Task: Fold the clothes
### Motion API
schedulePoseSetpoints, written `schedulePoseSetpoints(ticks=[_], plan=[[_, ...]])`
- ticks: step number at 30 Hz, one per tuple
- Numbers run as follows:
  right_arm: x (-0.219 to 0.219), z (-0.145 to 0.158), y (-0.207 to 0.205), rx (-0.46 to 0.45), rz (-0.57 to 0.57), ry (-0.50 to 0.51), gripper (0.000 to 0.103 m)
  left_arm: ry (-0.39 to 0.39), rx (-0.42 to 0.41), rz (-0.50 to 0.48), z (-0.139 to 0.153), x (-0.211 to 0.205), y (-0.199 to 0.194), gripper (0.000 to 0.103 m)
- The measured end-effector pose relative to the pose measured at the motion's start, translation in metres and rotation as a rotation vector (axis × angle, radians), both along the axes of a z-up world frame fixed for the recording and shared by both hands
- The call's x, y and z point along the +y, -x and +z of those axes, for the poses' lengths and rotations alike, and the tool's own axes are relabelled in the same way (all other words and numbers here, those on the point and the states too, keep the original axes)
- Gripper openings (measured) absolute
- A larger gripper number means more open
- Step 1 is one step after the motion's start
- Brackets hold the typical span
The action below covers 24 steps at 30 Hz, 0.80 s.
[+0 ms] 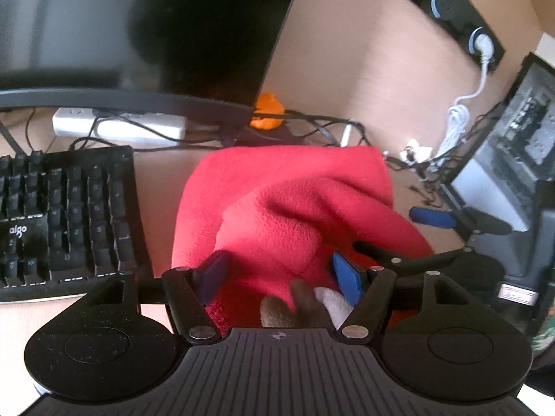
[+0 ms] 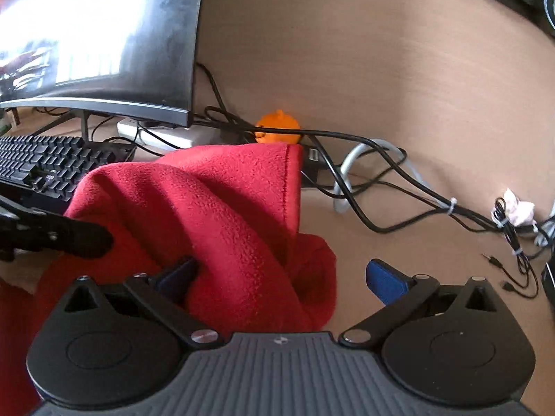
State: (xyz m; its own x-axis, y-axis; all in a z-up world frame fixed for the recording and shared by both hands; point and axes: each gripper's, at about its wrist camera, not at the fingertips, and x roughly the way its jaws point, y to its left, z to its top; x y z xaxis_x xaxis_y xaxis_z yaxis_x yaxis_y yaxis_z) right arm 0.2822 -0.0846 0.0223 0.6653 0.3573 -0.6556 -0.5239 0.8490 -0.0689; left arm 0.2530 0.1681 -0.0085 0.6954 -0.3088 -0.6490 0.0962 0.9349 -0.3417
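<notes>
On the tan counter (image 2: 399, 242), the red fleece garment (image 1: 277, 190) runs lengthwise toward the monitor (image 2: 104, 34); both hand-held grippers, left (image 1: 281, 277) and right (image 2: 284, 277), gape around its folds.

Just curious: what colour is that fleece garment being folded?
Red. The fleece garment shows best in the right wrist view.

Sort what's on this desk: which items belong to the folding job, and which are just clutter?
Part of the job:
- red fleece garment
- left tongs, open around a fold of the fleece
- right tongs, open, fleece between the pads

Just lying about:
- keyboard
- monitor
- white power strip
- orange object
- black cables
- crumpled tissue
</notes>
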Motion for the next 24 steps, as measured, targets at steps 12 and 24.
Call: schedulePoseSetpoints(ticks=[12, 24], plan=[[0.004, 0.021, -0.006, -0.194, 0.157, 0.028, 0.103, 0.05, 0.065, 0.018, 0.004, 0.011, -0.003, 0.091], [-0.05, 0.03, -0.01, 0.007, -0.018, -0.232, 0.103, 0.03, 0.029, 0.055, 0.023, 0.022, 0.031, 0.094]])
